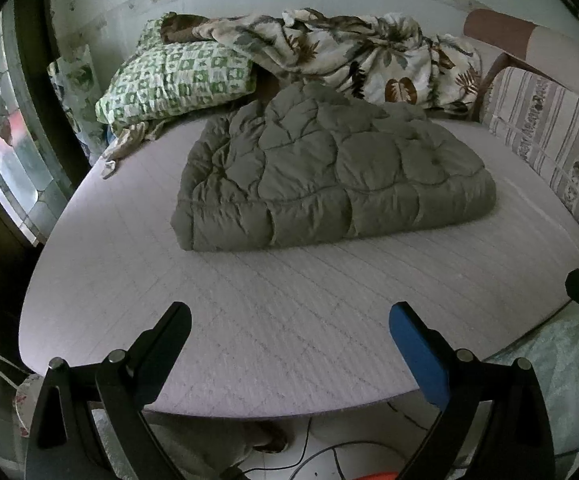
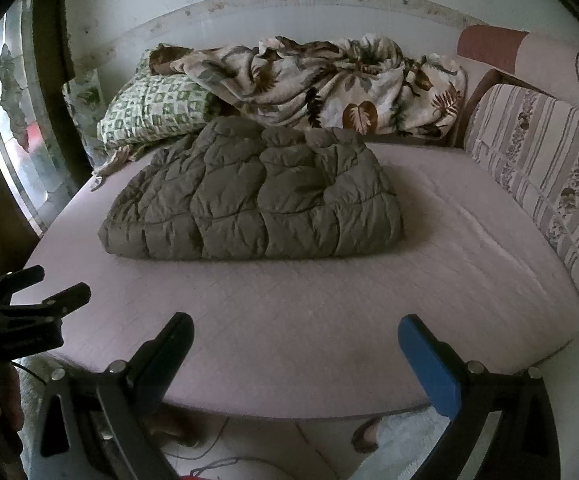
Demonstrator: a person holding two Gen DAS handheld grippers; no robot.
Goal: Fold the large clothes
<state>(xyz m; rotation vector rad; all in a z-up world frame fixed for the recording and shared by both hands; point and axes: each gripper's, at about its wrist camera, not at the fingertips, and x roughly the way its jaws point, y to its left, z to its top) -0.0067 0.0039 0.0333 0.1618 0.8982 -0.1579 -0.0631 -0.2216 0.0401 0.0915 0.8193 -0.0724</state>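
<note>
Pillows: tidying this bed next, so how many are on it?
1 clearly: a green checked pillow at the far left of the mattress, partly under the leaf-print blanket. More may be hidden beneath it.

green checked pillow (image 1: 173, 80) partly hidden under leaf-print blanket (image 1: 353, 56).

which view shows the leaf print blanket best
The right wrist view: the leaf print blanket sits nearer the middle and looks larger there. The left wrist view shows the same bunched heap, slightly smaller and closer to the top edge.

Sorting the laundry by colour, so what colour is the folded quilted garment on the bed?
Olive grey-green, plain; the folded quilted garment shows best in the left wrist view.
</note>
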